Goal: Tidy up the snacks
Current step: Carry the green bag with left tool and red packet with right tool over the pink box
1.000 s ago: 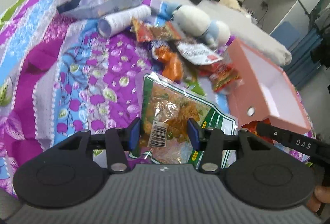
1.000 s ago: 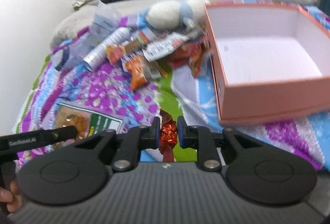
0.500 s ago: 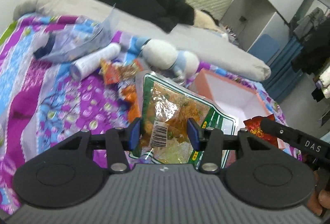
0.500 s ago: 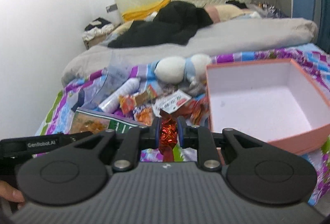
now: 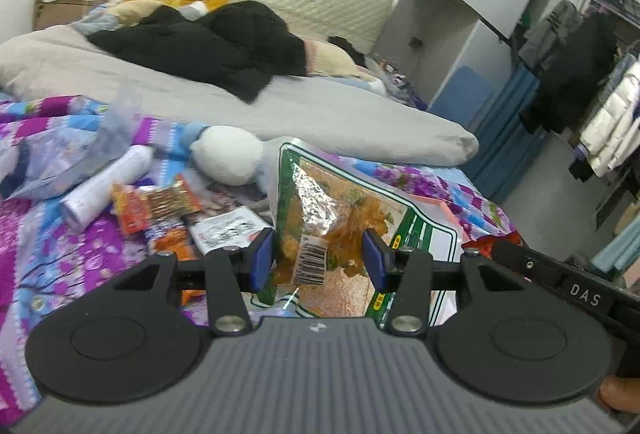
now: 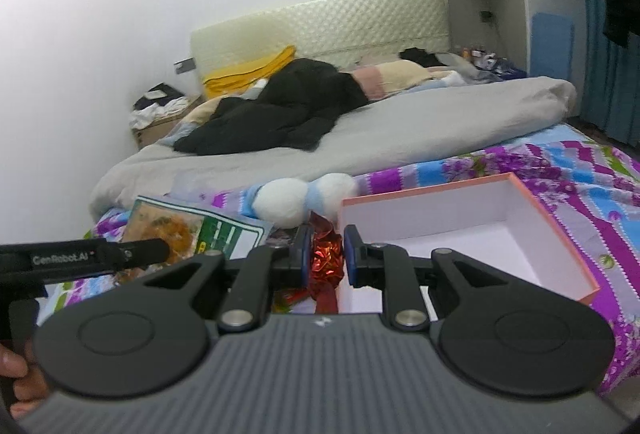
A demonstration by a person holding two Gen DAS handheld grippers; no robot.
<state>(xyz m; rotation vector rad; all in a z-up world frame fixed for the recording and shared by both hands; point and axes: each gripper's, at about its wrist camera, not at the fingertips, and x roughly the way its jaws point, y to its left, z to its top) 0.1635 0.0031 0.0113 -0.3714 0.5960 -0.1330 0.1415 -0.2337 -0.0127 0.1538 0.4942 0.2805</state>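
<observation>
**Two held packets and the open box: which hand lies nearer**

The left gripper [image 5: 318, 258] has its jaws closed on a large green-bordered snack bag [image 5: 340, 210], clamped across its lower part, so that the bag's long axis runs forward and up from the jaws. The right gripper [image 6: 326, 260] has its jaws nearly together, pinching a crinkled red foil packet [image 6: 326, 254]. The landmark is the pink box [image 6: 560, 230], open-topped and apparently empty, resting on the patterned bedspread [image 6: 580, 170]. In the right wrist view the box lies immediately ahead and to the right of the right-hand jaws, its near wall just beside them; the snack bag sits on the far side of the foil packet from the box. The right hand therefore appears the nearer. Loose snacks [image 5: 156, 202] remain beyond the bag, away from the box.
</observation>
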